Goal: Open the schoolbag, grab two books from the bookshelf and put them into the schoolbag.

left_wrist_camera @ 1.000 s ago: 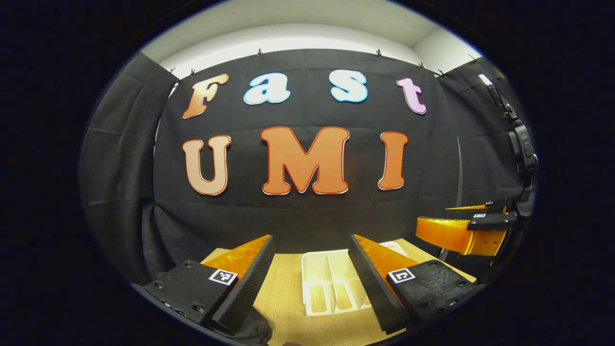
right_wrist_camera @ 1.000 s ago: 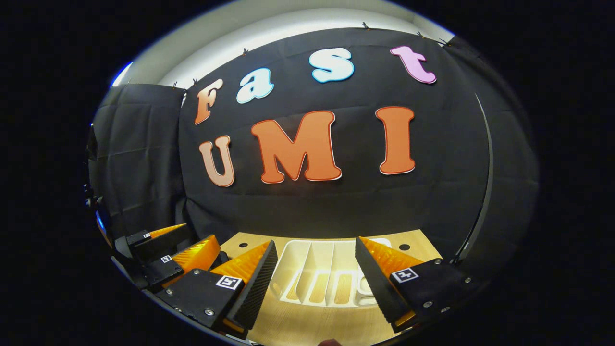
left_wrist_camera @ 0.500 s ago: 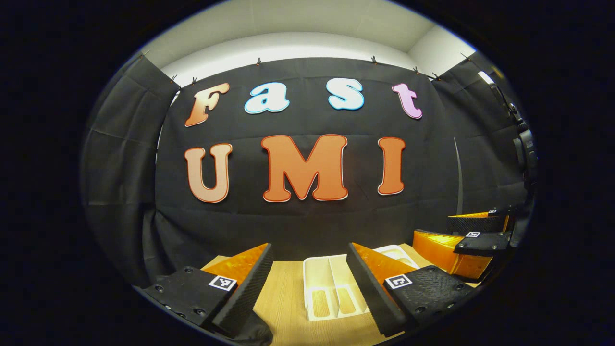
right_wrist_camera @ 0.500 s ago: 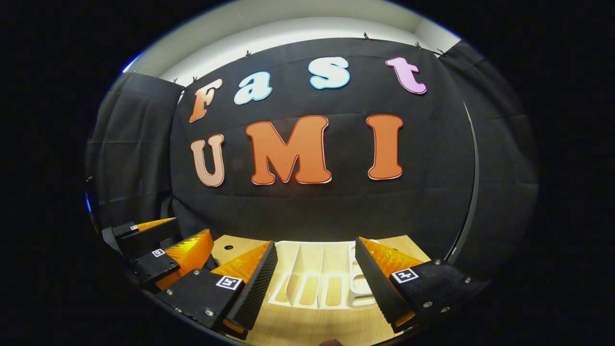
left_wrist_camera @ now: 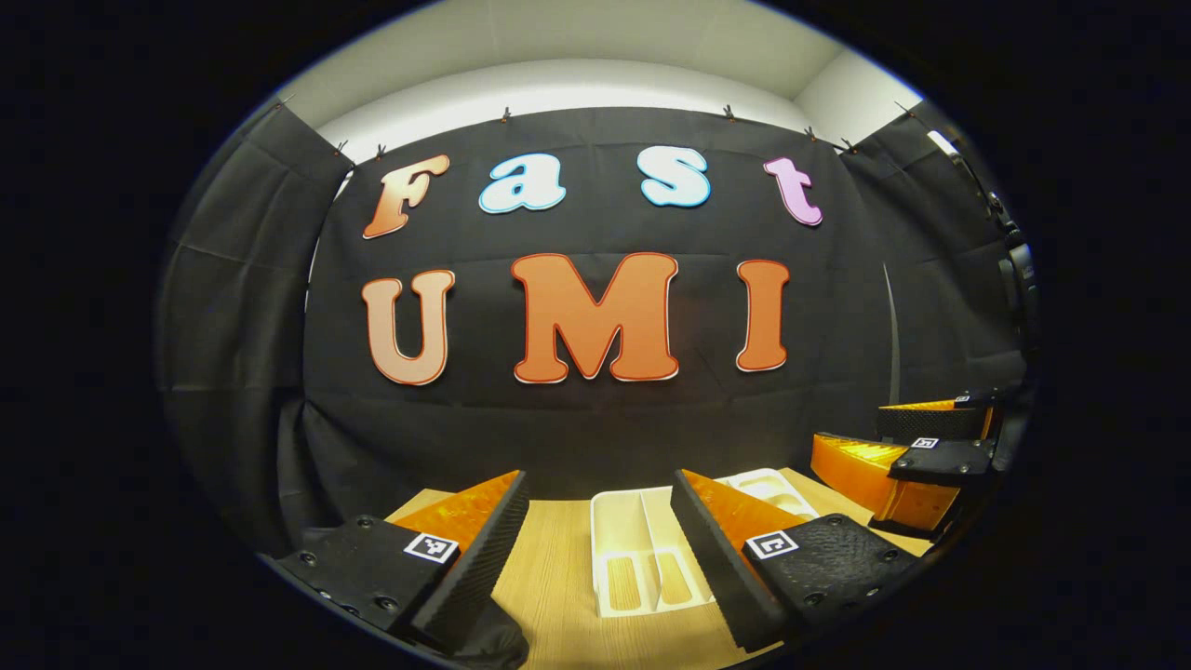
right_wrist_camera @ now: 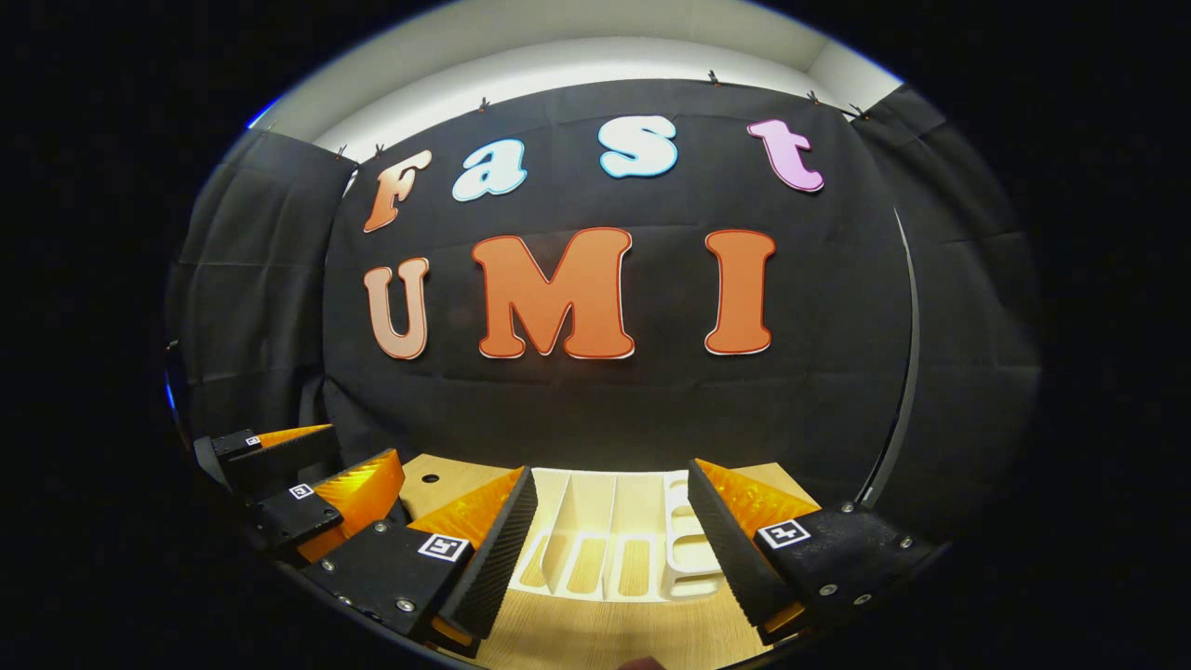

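I hold my left gripper and right gripper with fingers spread, gripping nothing, above the tabletop. The white bookshelf stands ahead with no books in its slots. This fits either books already packed or none loaded. Room is open; the booth wall stands close behind.

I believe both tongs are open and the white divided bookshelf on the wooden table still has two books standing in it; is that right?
Not quite: the white bookshelf has no books in it; its compartments are bare in the right gripper view. The rest holds: the left tongs and right tongs are both open, and it stands on the wooden table.
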Demonstrator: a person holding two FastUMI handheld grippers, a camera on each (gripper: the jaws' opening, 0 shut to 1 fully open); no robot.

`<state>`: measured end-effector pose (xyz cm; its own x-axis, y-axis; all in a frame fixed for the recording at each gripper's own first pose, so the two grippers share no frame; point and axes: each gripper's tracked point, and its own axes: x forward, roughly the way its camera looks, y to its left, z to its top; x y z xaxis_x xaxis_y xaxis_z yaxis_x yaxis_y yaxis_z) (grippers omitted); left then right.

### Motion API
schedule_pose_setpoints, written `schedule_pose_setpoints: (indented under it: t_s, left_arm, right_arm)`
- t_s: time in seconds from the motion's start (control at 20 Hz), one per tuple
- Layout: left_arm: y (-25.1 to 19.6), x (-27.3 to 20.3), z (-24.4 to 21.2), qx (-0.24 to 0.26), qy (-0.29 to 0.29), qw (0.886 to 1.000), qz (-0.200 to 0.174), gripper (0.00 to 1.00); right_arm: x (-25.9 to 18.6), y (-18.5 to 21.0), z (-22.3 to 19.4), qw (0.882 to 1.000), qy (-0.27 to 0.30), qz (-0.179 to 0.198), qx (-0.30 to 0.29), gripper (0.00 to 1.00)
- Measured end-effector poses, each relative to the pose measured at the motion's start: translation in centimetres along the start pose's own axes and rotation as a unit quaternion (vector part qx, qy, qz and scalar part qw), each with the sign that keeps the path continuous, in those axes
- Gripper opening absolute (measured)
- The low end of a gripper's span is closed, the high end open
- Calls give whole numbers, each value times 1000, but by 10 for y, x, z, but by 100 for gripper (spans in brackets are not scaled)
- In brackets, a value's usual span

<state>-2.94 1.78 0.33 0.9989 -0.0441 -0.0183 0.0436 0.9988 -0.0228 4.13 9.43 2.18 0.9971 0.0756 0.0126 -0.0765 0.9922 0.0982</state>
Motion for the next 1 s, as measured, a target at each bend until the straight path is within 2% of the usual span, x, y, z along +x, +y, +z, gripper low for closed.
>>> schedule_pose_setpoints:
  t_s: [0.05, 0.1, 0.15, 0.25, 0.35, 0.4, 0.5, 0.55, 0.65, 0.7, 0.8, 0.9, 0.95, 1.0]
  left_arm:
    - [0, 1, 0, 1, 0, 1000, 0, 100]
    - [0, 1, 0, 3, 2, 1000, -1, 96]
    - [0, 0, -2, 4, 3, 1000, -1, 100]
    - [0, 2, -6, 6, 7, 1000, 0, 96]
    - [3, 2, -6, 7, 8, 1000, 4, 100]
    - [4, 2, -5, 9, 8, 1000, 5, 96]
    - [5, 3, -4, 11, 7, 1000, 7, 96]
    - [5, 2, -5, 12, 8, 1000, 7, 100]
    - [8, 2, -5, 17, 6, 1000, 9, 100]
    - [10, 1, -5, 19, 5, 1000, 10, 96]
    - [15, 0, -5, 19, 4, 1000, 13, 100]
    - [22, -1, -4, 20, 3, 1000, 19, 96]
    - [22, -1, -6, 19, 4, 1000, 19, 100]
    - [24, -2, -6, 18, 5, 1000, 21, 96]
  right_arm:
    - [1, -1, 0, 1000, 1, -1, 1, 97]
    - [1, 0, -2, 1000, 4, -1, 1, 97]
    - [2, -1, -4, 1000, 6, -1, 2, 97]
    - [3, -2, -6, 1000, 8, -1, 0, 97]
    - [4, 0, -6, 1000, 7, 2, 0, 97]
    - [4, 1, -5, 1000, 7, 2, 0, 97]
    - [8, 2, -4, 1000, 7, 5, 0, 97]
    - [9, 3, -4, 1000, 8, 6, 0, 97]
    - [10, 4, -5, 1000, 9, 8, -2, 97]
    - [11, 6, -7, 1000, 11, 10, -3, 97]
    - [11, 10, -8, 1000, 12, 11, -6, 97]
    - [12, 13, -6, 1000, 11, 12, -6, 97]
    - [13, 14, -5, 1000, 10, 14, -7, 97]
    - [13, 15, -5, 1000, 11, 13, -9, 97]
